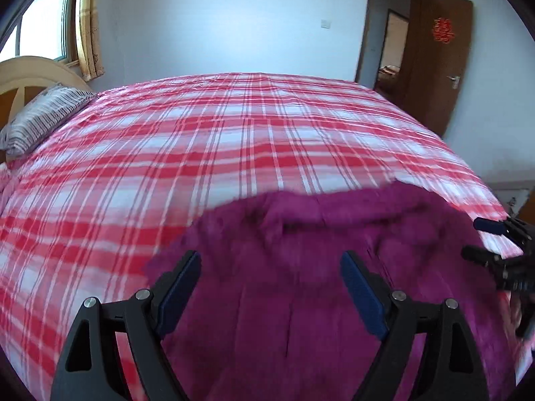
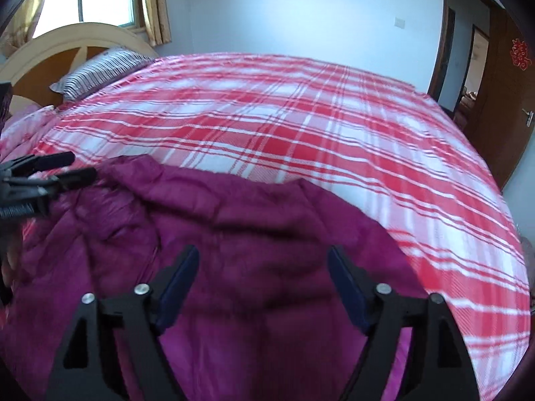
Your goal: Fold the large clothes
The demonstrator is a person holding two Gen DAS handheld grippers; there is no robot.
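Both my left gripper (image 1: 271,284) and right gripper (image 2: 262,277) are apart, empty, above the purple coat (image 2: 234,220) lying near edge of bed (image 1: 234,140). Risk: slippery padding unfolds, or bunches when regrasped.

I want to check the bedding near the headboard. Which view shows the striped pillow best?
The right wrist view: the striped pillow lies whole against the curved headboard, its stripes sharp. In the left wrist view the pillow sits at the left edge, distorted by the lens, its near end cut off.

Magenta padded coat (image 2: 234,220), rumpled, lying on plaid bedspread (image 2: 334,127)
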